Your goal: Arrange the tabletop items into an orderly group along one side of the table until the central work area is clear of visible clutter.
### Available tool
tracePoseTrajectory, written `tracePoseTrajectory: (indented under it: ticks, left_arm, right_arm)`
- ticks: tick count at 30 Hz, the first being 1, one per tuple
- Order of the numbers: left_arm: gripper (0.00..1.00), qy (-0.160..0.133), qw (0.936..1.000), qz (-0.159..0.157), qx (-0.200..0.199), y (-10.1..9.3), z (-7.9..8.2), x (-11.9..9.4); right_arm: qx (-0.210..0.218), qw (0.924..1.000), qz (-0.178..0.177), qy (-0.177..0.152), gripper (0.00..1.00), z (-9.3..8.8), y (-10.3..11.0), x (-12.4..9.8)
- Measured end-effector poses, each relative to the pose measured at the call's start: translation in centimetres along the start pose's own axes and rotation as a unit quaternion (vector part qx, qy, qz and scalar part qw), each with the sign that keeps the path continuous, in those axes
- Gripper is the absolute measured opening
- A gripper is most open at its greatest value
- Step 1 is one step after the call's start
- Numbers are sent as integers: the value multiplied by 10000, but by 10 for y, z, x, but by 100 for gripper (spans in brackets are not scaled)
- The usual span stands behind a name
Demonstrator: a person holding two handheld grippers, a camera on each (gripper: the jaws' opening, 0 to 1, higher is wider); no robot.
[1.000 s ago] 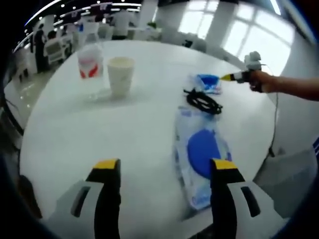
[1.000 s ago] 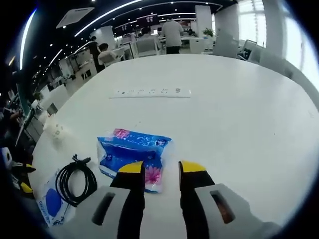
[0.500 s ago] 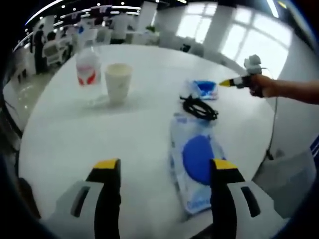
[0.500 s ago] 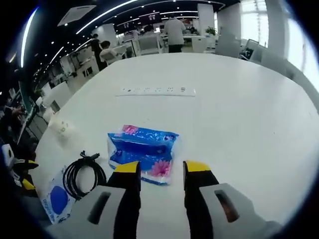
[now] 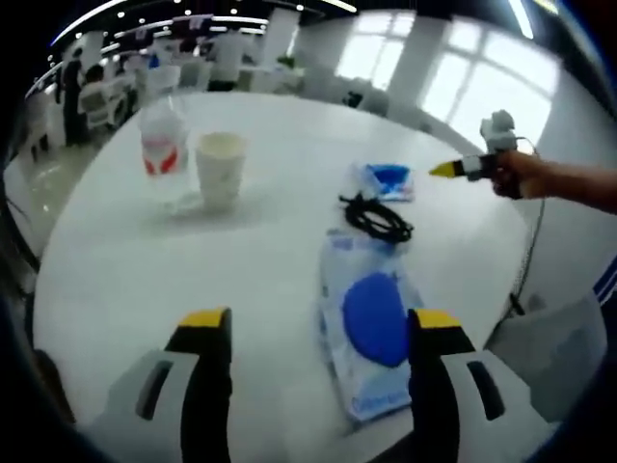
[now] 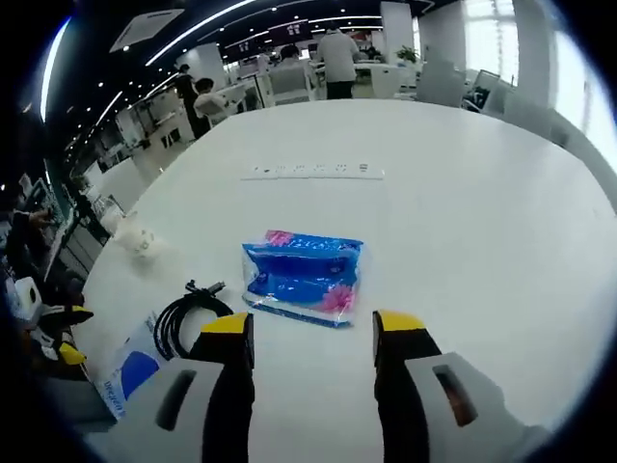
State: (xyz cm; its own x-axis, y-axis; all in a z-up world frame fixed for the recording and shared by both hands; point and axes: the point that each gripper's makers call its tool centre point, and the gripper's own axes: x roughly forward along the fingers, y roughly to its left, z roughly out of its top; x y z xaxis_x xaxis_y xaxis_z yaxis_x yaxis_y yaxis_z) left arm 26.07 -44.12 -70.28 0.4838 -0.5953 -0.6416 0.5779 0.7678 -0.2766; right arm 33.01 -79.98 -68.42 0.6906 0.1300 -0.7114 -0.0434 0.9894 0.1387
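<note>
No text, brand or number can be read. The wipes packet [image 5: 371, 333], toward five o'clock in the left gripper view, bears a blue oval with print too blurred to read. The bottle [image 5: 159, 143], toward ten o'clock, has a red-and-white label, also illegible. The blue tissue pack [image 6: 304, 277], center in the right gripper view, shows pink flowers only.
</note>
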Motion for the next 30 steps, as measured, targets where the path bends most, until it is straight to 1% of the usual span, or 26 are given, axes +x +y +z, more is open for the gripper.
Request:
tracePoseTrajectory:
  ticks: [3,4,5,6,8,9,13,15,17,20,26,30]
  left_arm:
    - [76,-2,10000,-56,-8,-3,1,1]
    - [77,11,10000,-76,5,-5,0,2]
    - [78,19,10000,-77,11,-5,0,2]
    - [78,25,9999,-109,25,-7,0,3]
    - [78,12,9999,-151,21,-9,1,3]
    - [79,3,9998,-174,22,-11,1,4]
    - [80,-26,9997,-253,0,-14,3,4]
    - [80,-29,9996,-285,9,-15,3,5]
    - [80,30,9995,-295,91,-17,1,6]
    - [80,38,9993,-330,170,-21,1,7]
    - [81,27,9987,-476,204,-29,2,8]
    - [80,7,9986,-497,162,-29,3,9]
  right_arm:
    - [-92,9999,15,40,53,-8,5,-7]
    - [-119,9999,-27,108,53,-14,5,-10]
    - [-117,9998,-45,128,53,-15,4,-10]
    - [-63,9999,-32,107,54,-21,9,-15]
    - [35,10000,-1,81,56,-27,17,-22]
    - [35,10000,12,90,57,-33,25,-29]
    - [105,9999,6,40,59,-44,42,-49]
    - [130,9999,8,29,60,-40,40,-45]
    - [168,9999,16,13,61,-43,41,-49]
    - [200,9998,-2,9,62,-50,43,-56]
    - [256,9997,-19,-17,63,-62,48,-69]
    - [293,9996,-29,-23,64,-70,54,-75]
